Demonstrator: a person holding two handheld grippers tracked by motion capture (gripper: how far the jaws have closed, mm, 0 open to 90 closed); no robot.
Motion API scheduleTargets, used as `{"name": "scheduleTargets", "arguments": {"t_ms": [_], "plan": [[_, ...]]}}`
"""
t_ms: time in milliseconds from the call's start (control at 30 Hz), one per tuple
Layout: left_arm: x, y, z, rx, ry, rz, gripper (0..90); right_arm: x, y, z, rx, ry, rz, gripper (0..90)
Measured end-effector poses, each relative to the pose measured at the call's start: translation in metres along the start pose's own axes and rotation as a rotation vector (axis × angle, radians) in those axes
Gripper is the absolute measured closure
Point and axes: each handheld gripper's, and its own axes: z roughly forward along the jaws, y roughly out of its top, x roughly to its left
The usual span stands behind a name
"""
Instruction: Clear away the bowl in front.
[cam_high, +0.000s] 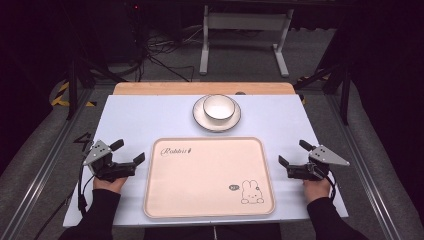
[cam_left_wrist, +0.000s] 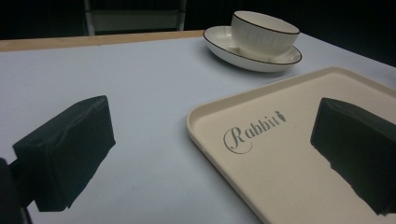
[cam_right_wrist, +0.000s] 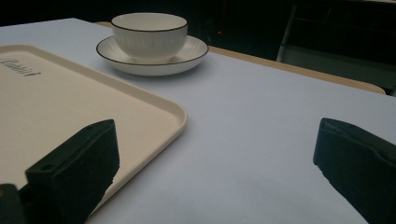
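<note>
A cream tray (cam_high: 209, 200) with a rabbit drawing and the word "Rabbit" lies at the middle front of the table. Behind it a white bowl (cam_high: 218, 106) stands on a white saucer (cam_high: 199, 118). My left gripper (cam_high: 128, 152) rests at the tray's left edge, open, nothing between its jaws. In the left gripper view the tray (cam_left_wrist: 289, 186) lies ahead on the right and the bowl (cam_left_wrist: 264, 32) farther off. My right gripper (cam_high: 295, 153) sits at the tray's right edge, open and empty. The right gripper view has the tray (cam_right_wrist: 70, 107) at left and the bowl (cam_right_wrist: 149, 35) beyond.
The pale table top (cam_high: 145, 117) has a wooden strip (cam_high: 200, 88) along its far edge. Metal frame rails run along both sides. A white stand (cam_high: 245, 35) and cables lie on the floor behind the table.
</note>
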Motion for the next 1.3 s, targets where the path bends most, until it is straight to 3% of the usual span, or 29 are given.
{"name": "scheduleTargets", "arguments": {"t_ms": [333, 967, 1300], "plan": [[-0.003, 0.003, -0.003, -0.017, -0.011, 0.002, 0.6, 0.0, 0.0, 0.0, 0.007, 0.003, -0.004, 0.9], [-0.025, 0.02, -0.011, -0.05, -0.018, 0.085, 0.9, 0.0, 0.0, 0.001, 0.008, 0.013, -0.002, 0.9], [-0.036, 0.032, -0.011, -0.063, -0.032, 0.085, 1.2, 0.0, 0.0, 0.001, 0.008, 0.013, -0.001, 0.9]]}}
